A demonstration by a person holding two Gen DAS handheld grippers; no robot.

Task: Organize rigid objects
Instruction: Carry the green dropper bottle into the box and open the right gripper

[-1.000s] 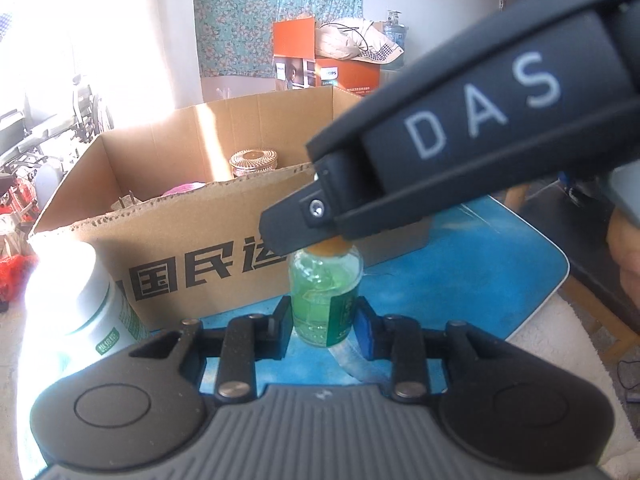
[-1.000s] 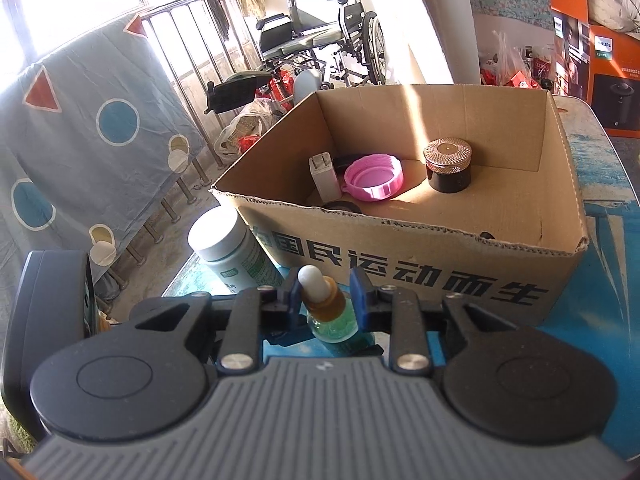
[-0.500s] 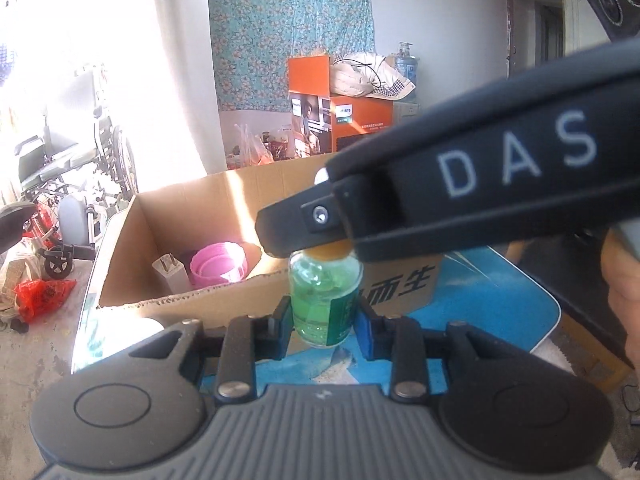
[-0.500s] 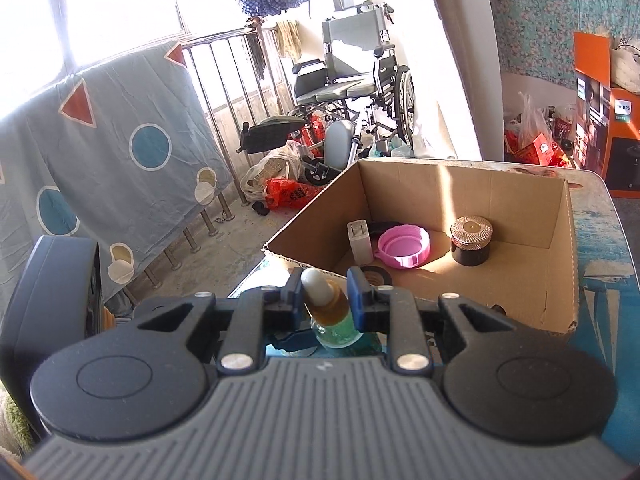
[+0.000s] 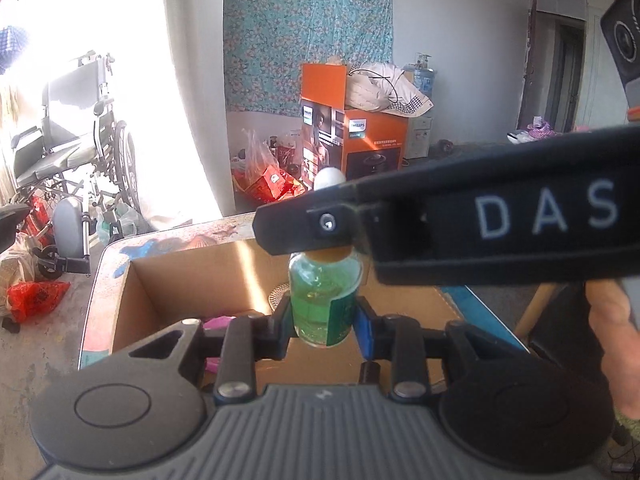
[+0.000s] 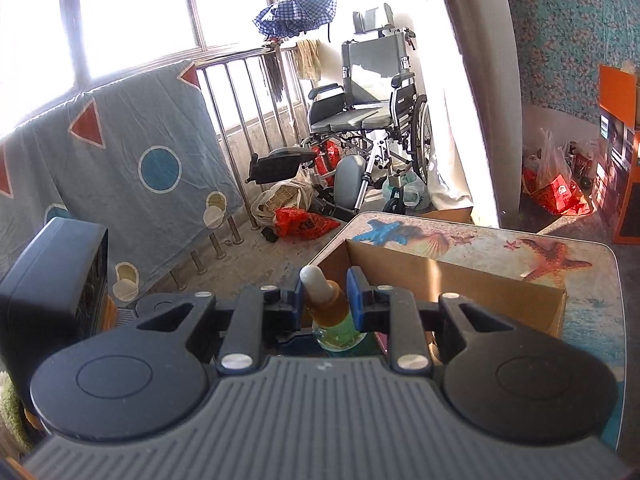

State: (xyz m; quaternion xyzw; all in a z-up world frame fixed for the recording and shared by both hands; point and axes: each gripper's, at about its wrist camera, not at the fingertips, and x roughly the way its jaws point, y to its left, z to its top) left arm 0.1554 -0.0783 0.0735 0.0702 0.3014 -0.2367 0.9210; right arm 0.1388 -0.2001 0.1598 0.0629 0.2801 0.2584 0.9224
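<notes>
Green dropper bottle now lifted off the surface to above the cardboard box, left gripper fingers pinching its body, right gripper fingers pinching its amber neck.

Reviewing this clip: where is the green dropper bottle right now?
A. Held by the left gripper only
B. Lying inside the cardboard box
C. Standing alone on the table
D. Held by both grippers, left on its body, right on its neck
D: the left gripper clamps the body of the bottle over the box, while the right gripper grips its neck below the white bulb.
</notes>
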